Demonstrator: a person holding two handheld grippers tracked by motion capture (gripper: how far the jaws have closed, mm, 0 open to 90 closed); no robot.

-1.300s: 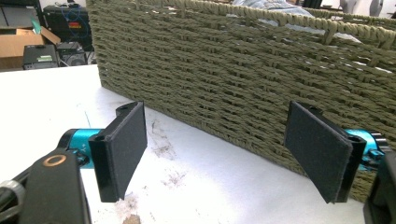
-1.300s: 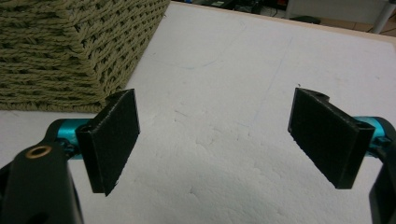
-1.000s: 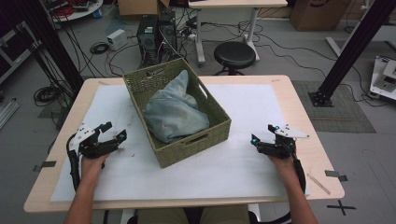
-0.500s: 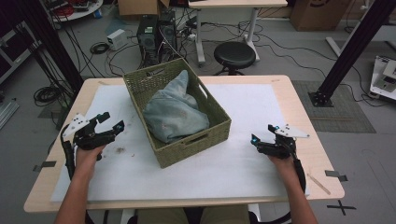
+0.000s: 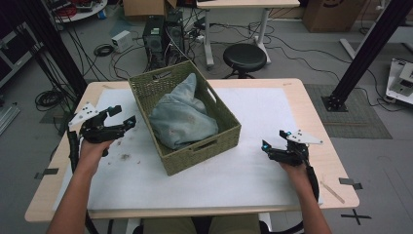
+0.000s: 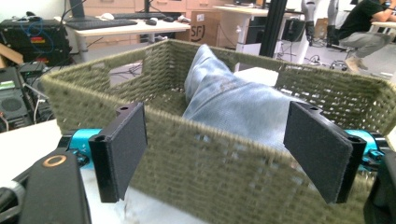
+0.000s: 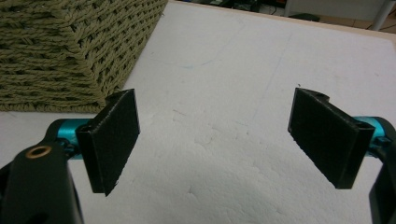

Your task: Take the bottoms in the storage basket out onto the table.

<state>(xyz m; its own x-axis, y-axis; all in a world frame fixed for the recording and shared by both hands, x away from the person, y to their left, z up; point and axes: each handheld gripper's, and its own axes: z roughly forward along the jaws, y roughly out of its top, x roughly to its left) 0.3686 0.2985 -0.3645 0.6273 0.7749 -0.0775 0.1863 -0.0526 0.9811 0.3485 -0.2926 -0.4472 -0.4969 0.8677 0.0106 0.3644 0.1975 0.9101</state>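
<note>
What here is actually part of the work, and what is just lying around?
Part of the work:
woven basket
blue cloth inside it
left tongs, open
right tongs, open

Lying around:
round stool
computer tower
cardboard box
</note>
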